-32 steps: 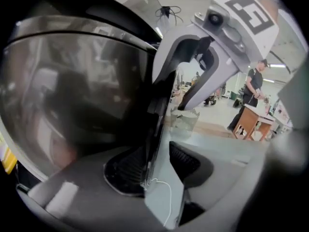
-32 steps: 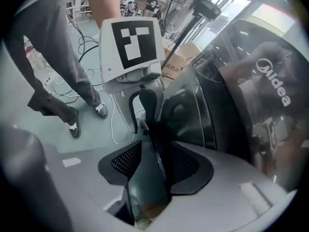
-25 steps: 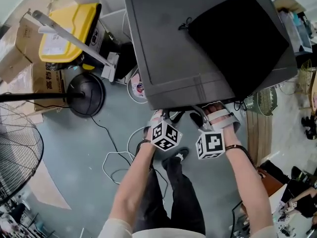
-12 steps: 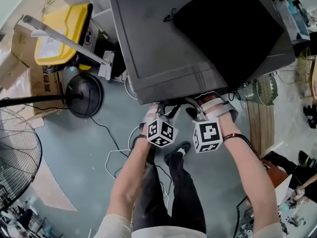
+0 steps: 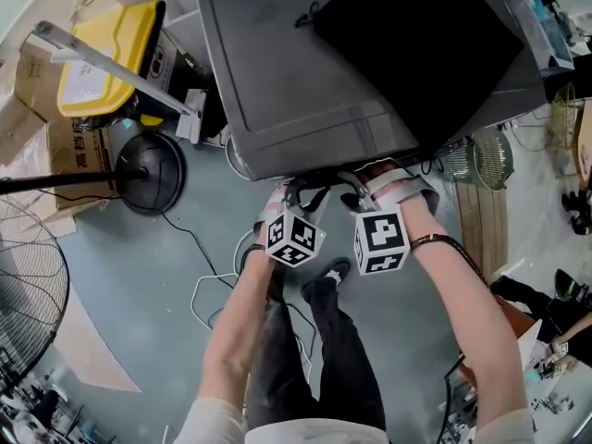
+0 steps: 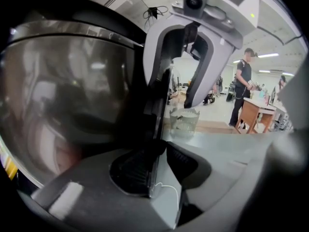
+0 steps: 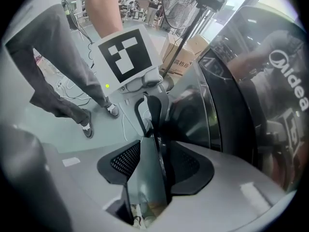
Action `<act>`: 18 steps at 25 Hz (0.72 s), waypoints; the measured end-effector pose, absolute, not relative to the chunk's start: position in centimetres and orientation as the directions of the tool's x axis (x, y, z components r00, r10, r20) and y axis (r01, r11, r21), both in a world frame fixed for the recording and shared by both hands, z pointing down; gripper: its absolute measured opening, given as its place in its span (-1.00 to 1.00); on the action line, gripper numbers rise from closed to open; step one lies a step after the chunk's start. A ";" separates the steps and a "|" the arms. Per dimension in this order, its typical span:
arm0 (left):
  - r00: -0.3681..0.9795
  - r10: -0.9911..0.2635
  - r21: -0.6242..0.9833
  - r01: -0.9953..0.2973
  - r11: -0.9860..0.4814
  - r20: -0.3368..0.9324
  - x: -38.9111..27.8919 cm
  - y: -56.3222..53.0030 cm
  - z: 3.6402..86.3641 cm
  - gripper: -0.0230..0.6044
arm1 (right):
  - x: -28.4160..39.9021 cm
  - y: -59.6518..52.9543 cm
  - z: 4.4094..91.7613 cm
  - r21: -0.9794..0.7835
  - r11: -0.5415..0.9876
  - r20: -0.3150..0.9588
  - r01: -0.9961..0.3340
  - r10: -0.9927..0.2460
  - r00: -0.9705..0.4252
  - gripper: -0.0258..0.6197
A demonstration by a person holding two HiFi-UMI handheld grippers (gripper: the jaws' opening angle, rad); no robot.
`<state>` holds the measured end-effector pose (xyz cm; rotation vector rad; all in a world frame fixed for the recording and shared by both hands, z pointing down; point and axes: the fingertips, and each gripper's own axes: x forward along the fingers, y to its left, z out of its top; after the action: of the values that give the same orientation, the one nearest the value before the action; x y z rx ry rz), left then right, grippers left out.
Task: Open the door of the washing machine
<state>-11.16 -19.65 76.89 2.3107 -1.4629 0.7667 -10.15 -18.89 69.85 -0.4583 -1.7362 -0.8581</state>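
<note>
A grey washing machine fills the top of the head view, with a black cloth lying on its lid. Both grippers reach under its front edge, side by side: the left gripper and the right gripper. The door is hidden there. In the left gripper view the door's dark glass curves at left, and the left gripper is shut on the door's thin rim. The right gripper straddles the same rim with its pads against it, jaws opening.
A yellow-lidded bin, cardboard boxes and a fan stand's round base sit left of the machine. A fan cage is at the far left. White cable loops on the floor by the person's shoe.
Both grippers stay at the machine's front edge on the door rim. The head view has shifted a little, so the machine sits further left in the picture.
</note>
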 end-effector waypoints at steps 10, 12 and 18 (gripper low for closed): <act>0.340 -0.741 0.000 -0.909 -0.417 0.579 -11.1 -19.4 76.9 -0.41 | -9.9 -18.5 70.1 0.301 0.668 0.943 0.680 -0.101 -0.319 -0.35; 0.337 -0.741 0.005 -0.912 -0.410 0.581 -11.1 -19.4 76.9 -0.40 | -9.9 -18.5 70.1 0.292 0.670 0.946 0.683 -0.096 -0.311 -0.34; 0.340 -0.730 -0.009 -0.904 -0.428 0.593 -10.8 -19.1 76.8 -0.41 | -9.8 -18.4 69.9 0.277 0.679 0.950 0.680 -0.084 -0.302 -0.33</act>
<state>-10.78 -19.13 76.79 2.2865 -1.4524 0.7584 -9.80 -18.35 69.85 -0.4829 -1.7235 -0.8149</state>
